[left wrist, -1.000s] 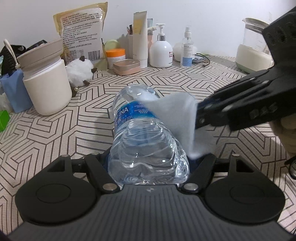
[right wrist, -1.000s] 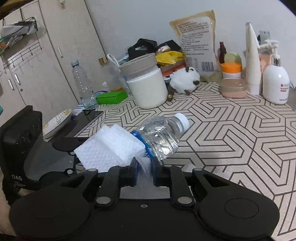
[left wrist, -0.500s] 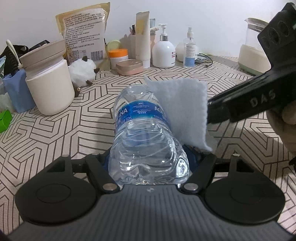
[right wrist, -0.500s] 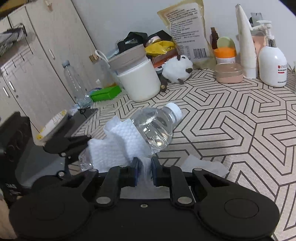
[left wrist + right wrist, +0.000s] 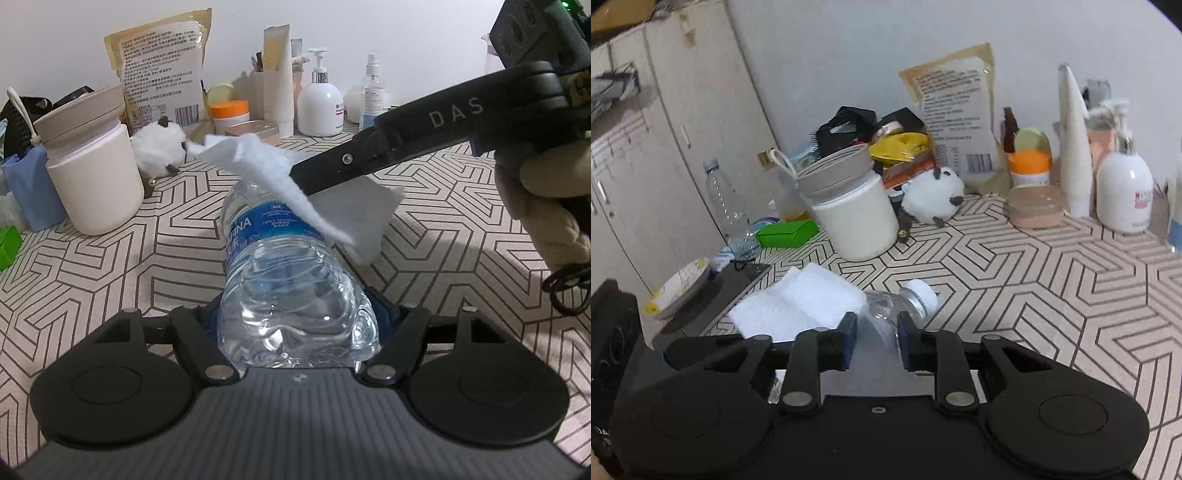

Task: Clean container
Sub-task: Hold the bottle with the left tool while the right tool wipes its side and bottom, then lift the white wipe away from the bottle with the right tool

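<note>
The left claw [image 5: 295,332] clamps the base of the clear water bottle [image 5: 280,273], which lies on its side on the patterned table [image 5: 110,266], its long axis running straight away from that claw, with the white cap [image 5: 921,291] at the far end. Over the bottle's blue label, toward the cap, the right claw [image 5: 874,341] comes in from the right and a little above. Its jaws stand somewhat apart, yet the white wipe [image 5: 295,184] hangs from them, draped across the bottle's upper side. Wiping would run along that axis, and the right claw is the nearer one to the cap end.
</note>
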`<state>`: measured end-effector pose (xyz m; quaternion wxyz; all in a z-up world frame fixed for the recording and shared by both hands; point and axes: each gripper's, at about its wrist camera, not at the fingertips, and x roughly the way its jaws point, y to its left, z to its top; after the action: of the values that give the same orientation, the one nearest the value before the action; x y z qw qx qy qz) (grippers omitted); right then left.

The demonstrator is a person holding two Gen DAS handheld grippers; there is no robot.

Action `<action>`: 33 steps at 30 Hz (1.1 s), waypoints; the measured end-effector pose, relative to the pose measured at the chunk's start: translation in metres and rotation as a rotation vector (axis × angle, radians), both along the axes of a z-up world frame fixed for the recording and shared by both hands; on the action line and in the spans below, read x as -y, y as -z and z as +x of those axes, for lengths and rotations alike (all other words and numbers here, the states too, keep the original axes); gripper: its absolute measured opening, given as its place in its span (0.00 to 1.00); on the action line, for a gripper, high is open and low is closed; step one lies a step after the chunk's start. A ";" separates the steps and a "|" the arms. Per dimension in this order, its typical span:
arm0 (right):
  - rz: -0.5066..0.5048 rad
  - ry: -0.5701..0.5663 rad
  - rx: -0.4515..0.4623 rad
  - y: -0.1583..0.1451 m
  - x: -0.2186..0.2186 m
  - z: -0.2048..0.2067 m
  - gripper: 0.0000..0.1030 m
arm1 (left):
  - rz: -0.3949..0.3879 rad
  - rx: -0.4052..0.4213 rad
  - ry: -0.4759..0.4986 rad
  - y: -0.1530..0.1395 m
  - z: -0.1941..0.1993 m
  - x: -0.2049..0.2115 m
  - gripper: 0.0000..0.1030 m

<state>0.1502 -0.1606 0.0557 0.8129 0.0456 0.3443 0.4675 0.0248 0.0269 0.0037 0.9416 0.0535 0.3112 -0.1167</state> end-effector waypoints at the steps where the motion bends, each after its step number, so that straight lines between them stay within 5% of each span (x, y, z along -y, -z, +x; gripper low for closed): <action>1: 0.003 0.007 -0.005 0.001 0.002 0.002 0.29 | 0.000 0.000 0.000 0.000 -0.001 0.001 0.69; 14: -0.022 0.001 -0.109 0.028 0.015 0.000 0.29 | -0.005 -0.003 -0.010 0.004 0.001 0.002 0.71; 20: 0.165 -0.030 -0.235 0.028 0.031 0.003 0.20 | -0.007 0.000 -0.010 0.006 -0.001 0.001 0.70; 28: 0.478 -0.016 -0.392 0.009 0.080 -0.001 0.23 | -0.028 0.002 -0.008 0.005 -0.006 0.000 0.70; 33: 0.445 0.060 -0.381 0.009 0.091 -0.011 0.23 | -0.036 0.007 -0.015 0.003 -0.009 -0.002 0.71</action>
<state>0.1394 -0.2517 0.0468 0.7172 0.3198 0.3781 0.4903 0.0162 0.0291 0.0009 0.9444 0.0346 0.3060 -0.1152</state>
